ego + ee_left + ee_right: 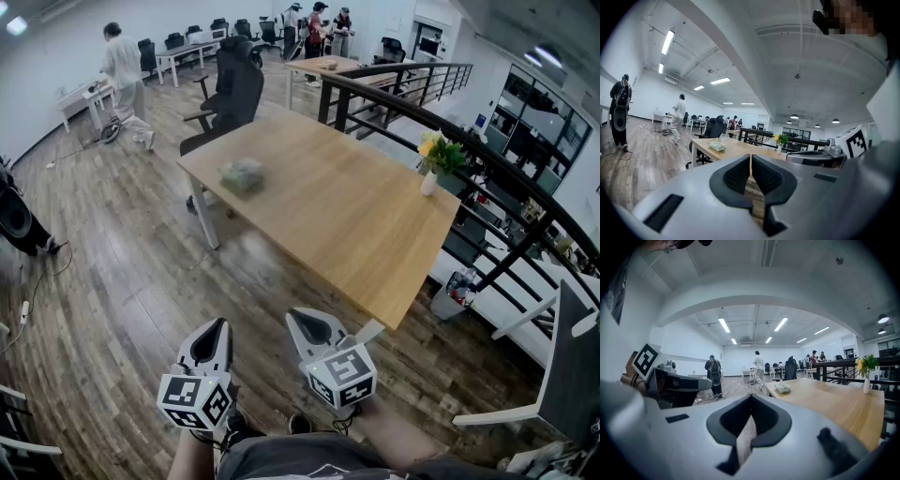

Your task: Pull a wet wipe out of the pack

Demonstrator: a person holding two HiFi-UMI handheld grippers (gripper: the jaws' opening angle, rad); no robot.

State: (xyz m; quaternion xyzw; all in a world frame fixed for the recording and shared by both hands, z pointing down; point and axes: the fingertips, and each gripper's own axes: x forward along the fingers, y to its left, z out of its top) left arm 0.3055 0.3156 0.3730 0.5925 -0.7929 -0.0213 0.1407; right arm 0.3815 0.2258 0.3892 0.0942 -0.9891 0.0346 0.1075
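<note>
left hand-held gripper (217, 326): jaws closed, empty, short of the counter (356, 234)
right hand-held gripper (302, 319): jaws closed, empty, near counter's near corner
wet wipe pack (243, 174): on counter's far end, well apart from both

Two grippers are counted: the left gripper (215, 335) and the right gripper (309, 325). On one table (356, 225), one pack (242, 174) and one vase (428, 181) are seen. Five people are made out (a group (317, 23) of three far off, one person in white (122, 80), one person in black (712, 373)).
</note>
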